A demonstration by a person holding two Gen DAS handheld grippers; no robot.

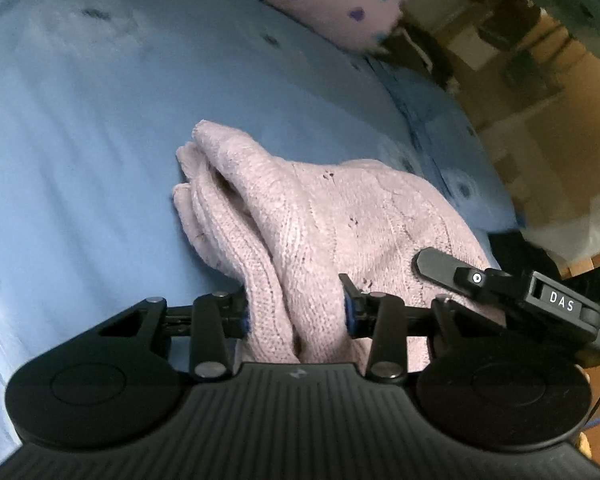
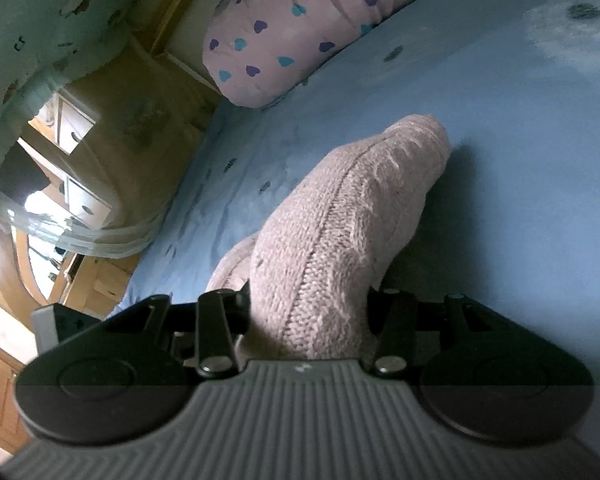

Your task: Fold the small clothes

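A pale pink knitted garment (image 1: 300,216) sits bunched on the blue bedsheet (image 1: 80,152), cable-stitch ridges and tiny eyelet holes running across it. It's folded over on itself, layered edges stacked at the far left end, and the near part rises in a thick gathered fold. From the right wrist view the garment (image 2: 340,216) stands up like a rounded hump, a seam running lengthwise.

A bedroom in a home: a bed (image 2: 500,128) with a light blue sheet fills most of both views, and a pink pillow (image 2: 292,28) with blue and purple hearts lies at its far end. Beside the bed stand wooden drawers (image 2: 78,128) with small handles, and a pale green patterned cloth (image 2: 40,12), perhaps a curtain, hangs near them
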